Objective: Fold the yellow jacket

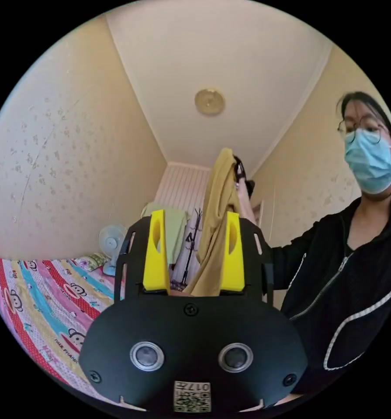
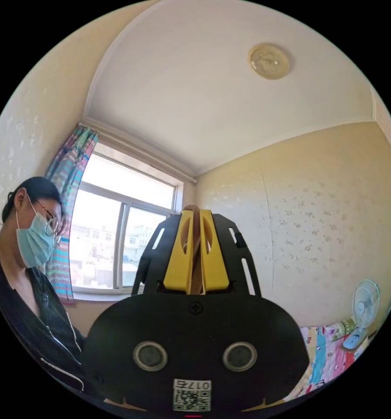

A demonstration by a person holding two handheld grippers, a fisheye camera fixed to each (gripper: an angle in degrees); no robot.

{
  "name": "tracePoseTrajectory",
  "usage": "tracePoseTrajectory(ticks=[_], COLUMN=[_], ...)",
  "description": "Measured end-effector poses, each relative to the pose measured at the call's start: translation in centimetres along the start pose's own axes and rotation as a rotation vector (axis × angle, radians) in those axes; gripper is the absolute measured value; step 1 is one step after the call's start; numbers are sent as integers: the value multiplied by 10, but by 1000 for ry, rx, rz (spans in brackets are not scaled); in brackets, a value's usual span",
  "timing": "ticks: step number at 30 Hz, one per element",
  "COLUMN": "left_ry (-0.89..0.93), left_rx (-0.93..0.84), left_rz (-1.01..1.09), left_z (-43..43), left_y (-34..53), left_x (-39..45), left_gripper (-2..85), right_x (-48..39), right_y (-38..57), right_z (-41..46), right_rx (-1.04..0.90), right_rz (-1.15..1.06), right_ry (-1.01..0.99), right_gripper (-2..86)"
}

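Note:
In the left gripper view the yellow jacket [image 1: 219, 205] hangs as a long bunched strip, running from high up down between my left gripper's [image 1: 195, 214] yellow jaws. Those jaws stand wide apart; the cloth lies against the right-hand jaw and the gripper is open. A dark shape at the top of the strip [image 1: 240, 168] looks like the other gripper holding it up. In the right gripper view my right gripper [image 2: 196, 214] points towards the ceiling, its jaws close together with a thin fold of the yellow jacket [image 2: 196, 248] pinched between them.
A bed with a colourful cartoon-print sheet [image 1: 42, 305] lies below left. A small fan [image 1: 111, 242], a coat stand [image 1: 192, 244] and a green cloth [image 1: 173, 227] stand at the far wall. A person in a black zip jacket [image 1: 348, 283] stands close by, beside a window [image 2: 116, 244].

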State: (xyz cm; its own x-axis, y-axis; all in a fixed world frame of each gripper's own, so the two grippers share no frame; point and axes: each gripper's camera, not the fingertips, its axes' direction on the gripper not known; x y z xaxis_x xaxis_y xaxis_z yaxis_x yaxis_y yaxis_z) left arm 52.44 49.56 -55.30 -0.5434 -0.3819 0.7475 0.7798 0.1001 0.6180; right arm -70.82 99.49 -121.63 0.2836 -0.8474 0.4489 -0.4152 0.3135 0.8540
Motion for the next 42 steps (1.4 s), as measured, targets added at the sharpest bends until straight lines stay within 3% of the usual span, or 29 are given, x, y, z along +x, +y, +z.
tracePoseTrajectory(ticks=[3,7,10,14,20,23,26,29,31,33,36,42], left_ry=[-52,-109,0,51,-70,-30,2,-8,32,232,360,100], left_rx=[-80,-53,-22,-113,150,214,148,67,30,-47,-112,-300], left_rz=[61,72,48,3,-69,-167,-206,-108,-11,93,147,301], left_z=[54,64,51,35,-39,-56,-59,-56,-52,-40,-22,33], left_y=[14,17,13,-1,-10,-3,-3,-7,-11,-18,-20,-3], left_x=[28,40,30,10,-4,-26,-40,-28,-13,4,26,83], left_gripper=[186,144,52,43,48,91,190,213,215,211,216,229], right_x=[-2,-2,7,24,38,30,26,28,25,17,1,-22], right_y=[3,7,13,28,53,56,56,55,52,48,40,32], right_z=[-1,-1,-3,-3,-1,14,27,37,41,44,53,67], right_rx=[52,31,-7,-44,-22,-52,-53,-23,-8,-9,-43,-42], right_rz=[61,86,145,214,290,281,273,302,305,266,175,97], right_ry=[-98,-91,-68,-55,-164,-140,-98,-119,-23,91,185,299], right_gripper=[29,31,32,32,33,32,32,31,31,30,30,31])
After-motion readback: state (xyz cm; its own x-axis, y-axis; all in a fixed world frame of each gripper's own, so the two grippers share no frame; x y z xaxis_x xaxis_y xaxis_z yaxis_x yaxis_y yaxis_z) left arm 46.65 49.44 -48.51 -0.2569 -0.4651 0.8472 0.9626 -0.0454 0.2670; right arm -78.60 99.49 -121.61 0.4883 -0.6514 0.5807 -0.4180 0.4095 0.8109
